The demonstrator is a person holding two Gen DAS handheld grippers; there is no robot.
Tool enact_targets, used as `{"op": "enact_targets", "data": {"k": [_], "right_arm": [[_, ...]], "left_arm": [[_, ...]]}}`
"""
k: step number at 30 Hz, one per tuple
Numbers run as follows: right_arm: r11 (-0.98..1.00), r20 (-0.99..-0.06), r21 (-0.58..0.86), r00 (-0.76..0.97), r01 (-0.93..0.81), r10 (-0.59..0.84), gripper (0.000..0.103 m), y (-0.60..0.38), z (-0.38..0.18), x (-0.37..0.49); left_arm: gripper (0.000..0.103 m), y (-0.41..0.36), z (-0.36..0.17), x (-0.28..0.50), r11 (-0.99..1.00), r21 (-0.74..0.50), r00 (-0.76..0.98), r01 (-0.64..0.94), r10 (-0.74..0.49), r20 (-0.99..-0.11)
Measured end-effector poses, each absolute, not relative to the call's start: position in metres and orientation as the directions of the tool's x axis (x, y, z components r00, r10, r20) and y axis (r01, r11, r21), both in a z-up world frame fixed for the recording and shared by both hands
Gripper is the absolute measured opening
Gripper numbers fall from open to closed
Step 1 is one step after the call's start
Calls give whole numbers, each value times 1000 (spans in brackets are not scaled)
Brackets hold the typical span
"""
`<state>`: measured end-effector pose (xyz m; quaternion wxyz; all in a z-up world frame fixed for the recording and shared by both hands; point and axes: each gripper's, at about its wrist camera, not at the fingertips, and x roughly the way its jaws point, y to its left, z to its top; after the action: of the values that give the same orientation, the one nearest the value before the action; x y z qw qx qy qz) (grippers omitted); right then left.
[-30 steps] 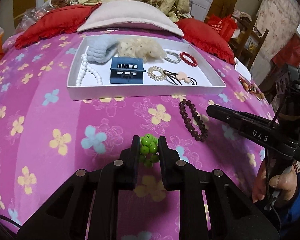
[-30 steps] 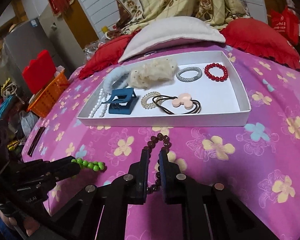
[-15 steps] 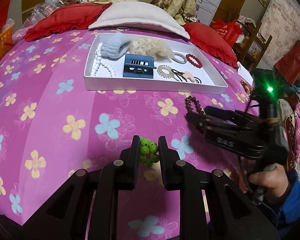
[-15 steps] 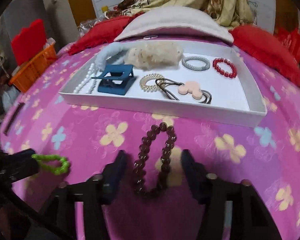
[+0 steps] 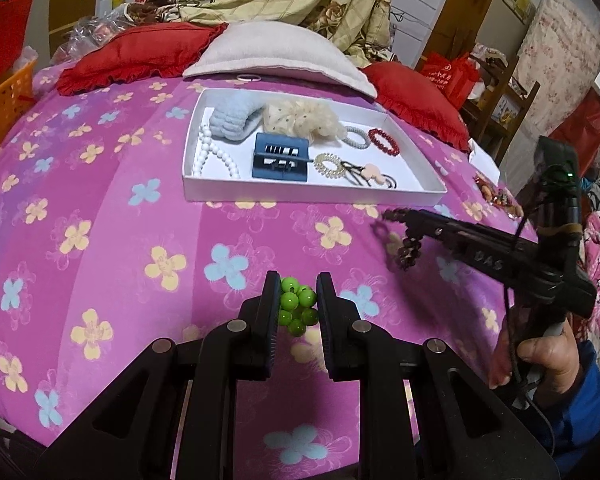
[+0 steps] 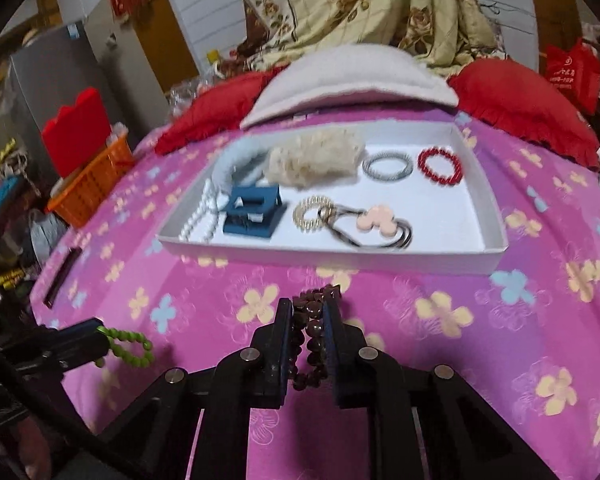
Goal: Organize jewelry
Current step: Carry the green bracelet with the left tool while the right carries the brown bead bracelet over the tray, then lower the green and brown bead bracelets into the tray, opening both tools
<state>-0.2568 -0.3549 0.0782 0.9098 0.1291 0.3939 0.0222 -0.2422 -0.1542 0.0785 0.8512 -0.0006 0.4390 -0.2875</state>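
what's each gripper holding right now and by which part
Left gripper pinches the green bead bracelet at one end; right gripper, jaws closing, grips the dark brown bead bracelet mid-loop.

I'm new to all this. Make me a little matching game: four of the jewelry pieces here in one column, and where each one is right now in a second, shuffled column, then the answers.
Things:
1. green bead bracelet
2. dark brown bead bracelet
3. red bead bracelet
4. white pearl necklace

Places:
A. far right part of the white tray
B. between the fingers of the left gripper
C. left end of the tray
D. between the fingers of the right gripper, whose jaws are closing

Pairs: 1-B, 2-D, 3-A, 4-C
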Motion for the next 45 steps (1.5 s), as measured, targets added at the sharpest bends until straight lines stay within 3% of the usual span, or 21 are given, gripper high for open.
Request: {"op": "enact_targets", "data": {"k": [11, 18, 25, 34, 41, 44, 45], "right_arm": [[967, -666, 246, 737, 70, 116, 15, -395, 130, -227], [955, -706, 268, 700, 125, 107, 15, -428, 117, -181], [953, -746, 253, 661, 164, 84, 15, -451, 89, -147], [951, -776, 243, 626, 191, 73, 15, -464, 58, -117], [954, -788, 229, 612, 195, 64, 15, -462, 49, -115], [953, -788, 229, 612, 196, 64, 27, -460, 49, -116], [953, -785, 230, 616, 196, 63, 37, -460, 50, -116]], "left_arm": [[17, -175, 124, -209, 786, -303, 431, 539, -567, -702], [17, -212, 140, -168, 748, -345, 390, 567, -612, -688], [17, -254, 118, -124, 742, -360, 330, 566, -604, -726], [17, -287, 61, -106, 776, -281, 295, 565, -507, -810], [17, -284, 54, -104, 791, -261, 320, 554, -491, -810], [18, -282, 55, -106, 792, -255, 325, 555, -488, -810], [19, -282, 57, -108, 792, -251, 328, 557, -487, -809]]}}
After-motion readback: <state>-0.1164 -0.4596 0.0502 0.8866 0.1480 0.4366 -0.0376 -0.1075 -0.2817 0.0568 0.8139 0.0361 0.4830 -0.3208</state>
